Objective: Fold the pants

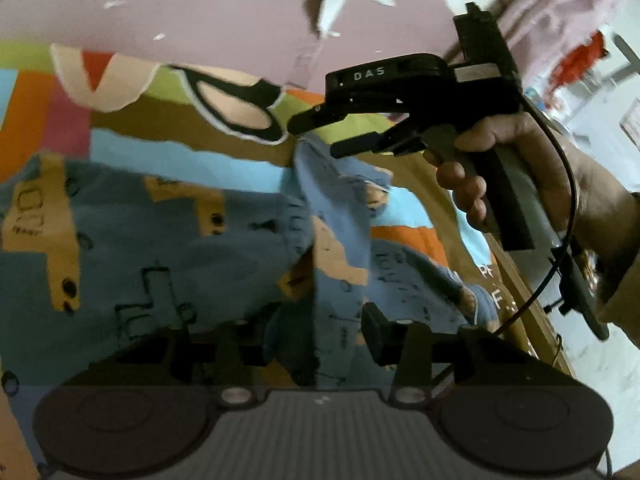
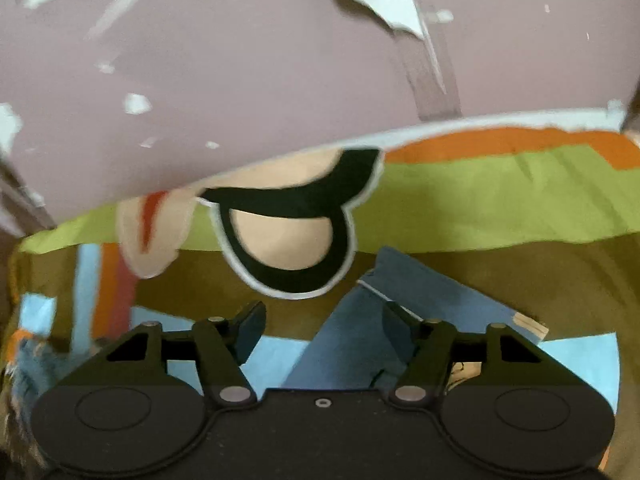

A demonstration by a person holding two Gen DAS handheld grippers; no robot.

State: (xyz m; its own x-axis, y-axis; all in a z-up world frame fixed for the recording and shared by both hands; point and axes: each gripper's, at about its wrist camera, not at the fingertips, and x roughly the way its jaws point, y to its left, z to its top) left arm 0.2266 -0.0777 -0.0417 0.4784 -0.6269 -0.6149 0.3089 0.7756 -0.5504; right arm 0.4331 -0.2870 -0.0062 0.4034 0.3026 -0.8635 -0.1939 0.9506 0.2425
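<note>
Pants under L tongs, cloth between.

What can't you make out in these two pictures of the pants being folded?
- Left wrist view: whether the left tool pinches the pants; shadow and blur hide its fingers.
- Left wrist view: the pants' printed lettering, blurred.
- Right wrist view: most of the pants, hidden behind the right tool.
- Left wrist view: the person beyond the hand, cut off by the edge.
</note>
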